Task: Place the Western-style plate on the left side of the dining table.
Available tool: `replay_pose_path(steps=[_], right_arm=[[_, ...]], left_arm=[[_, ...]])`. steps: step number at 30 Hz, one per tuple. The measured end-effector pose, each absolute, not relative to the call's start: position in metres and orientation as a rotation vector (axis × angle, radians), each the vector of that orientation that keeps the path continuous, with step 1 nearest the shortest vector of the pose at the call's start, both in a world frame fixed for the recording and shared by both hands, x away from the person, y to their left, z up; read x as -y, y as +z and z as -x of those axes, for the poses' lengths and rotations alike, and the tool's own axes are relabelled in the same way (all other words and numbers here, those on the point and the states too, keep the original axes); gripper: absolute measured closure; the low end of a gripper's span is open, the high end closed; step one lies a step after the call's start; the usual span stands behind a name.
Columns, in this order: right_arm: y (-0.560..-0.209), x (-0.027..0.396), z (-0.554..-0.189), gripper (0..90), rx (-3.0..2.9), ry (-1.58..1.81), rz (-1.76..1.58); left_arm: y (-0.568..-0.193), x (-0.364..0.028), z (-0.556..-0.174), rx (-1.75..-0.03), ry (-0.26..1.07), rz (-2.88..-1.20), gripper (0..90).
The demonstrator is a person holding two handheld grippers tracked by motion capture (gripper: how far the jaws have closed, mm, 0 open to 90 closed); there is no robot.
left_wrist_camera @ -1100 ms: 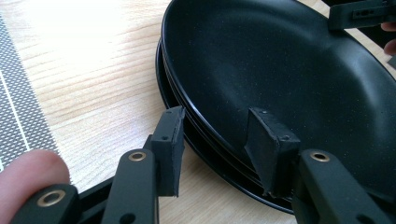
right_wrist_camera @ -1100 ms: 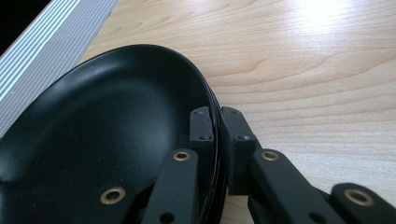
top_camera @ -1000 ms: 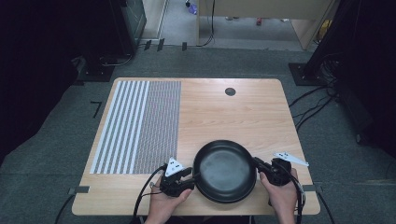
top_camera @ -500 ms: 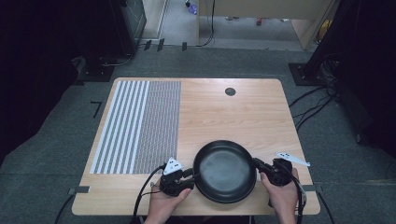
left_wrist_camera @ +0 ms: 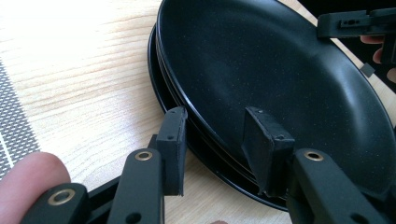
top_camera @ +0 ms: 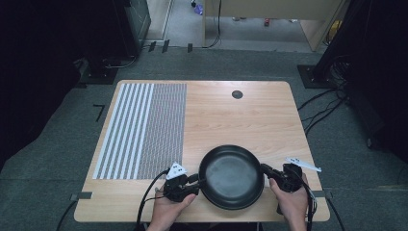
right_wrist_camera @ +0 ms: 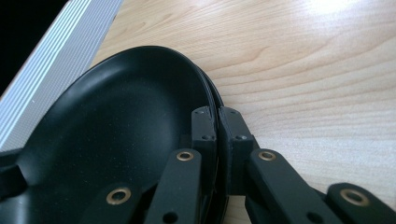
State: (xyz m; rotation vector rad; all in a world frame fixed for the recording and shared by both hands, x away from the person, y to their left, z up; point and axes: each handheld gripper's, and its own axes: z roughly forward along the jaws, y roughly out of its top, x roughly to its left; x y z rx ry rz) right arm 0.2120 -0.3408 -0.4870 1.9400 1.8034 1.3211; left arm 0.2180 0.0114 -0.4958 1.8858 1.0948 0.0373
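A stack of black plates (top_camera: 232, 177) lies on the wooden table (top_camera: 240, 120) near its front edge. My left gripper (top_camera: 197, 180) is at the stack's left rim. In the left gripper view it (left_wrist_camera: 215, 126) stands open, one pad outside the rim and the other over the top plate (left_wrist_camera: 280, 79), with a lower plate's edge (left_wrist_camera: 161, 88) beneath. My right gripper (top_camera: 263, 168) is at the right rim. In the right gripper view its jaws (right_wrist_camera: 216, 116) are shut on the edge of the top plate (right_wrist_camera: 116, 140).
A striped grey and white mat (top_camera: 142, 127) covers the table's left part. A small black round spot (top_camera: 236, 94) sits near the far edge. Bare wood lies beyond the plates. Cables trail off the front edge by both hands.
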Motion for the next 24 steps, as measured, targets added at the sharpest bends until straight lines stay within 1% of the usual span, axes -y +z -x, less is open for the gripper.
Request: replay_pose_path(steps=[14, 18, 24], right_arm=[[-0.4917, 0.3386, -0.2131, 86.5, -1.816, 1.377, -1.929], [-0.4931, 0.3334, -0.2136, 86.3, -1.830, 1.387, -1.918], [-0.4960, 0.3338, -0.2140, 86.5, -1.835, 1.437, -1.939]], left_arm=[[-0.4961, -0.0111, -0.2182, -1.100, 0.032, -1.880, 59.1], [-0.4962, -0.0137, -0.2201, -1.110, -0.005, -1.864, 58.9], [-0.4921, -0.0164, -0.2187, -1.133, 0.025, -1.856, 59.4]])
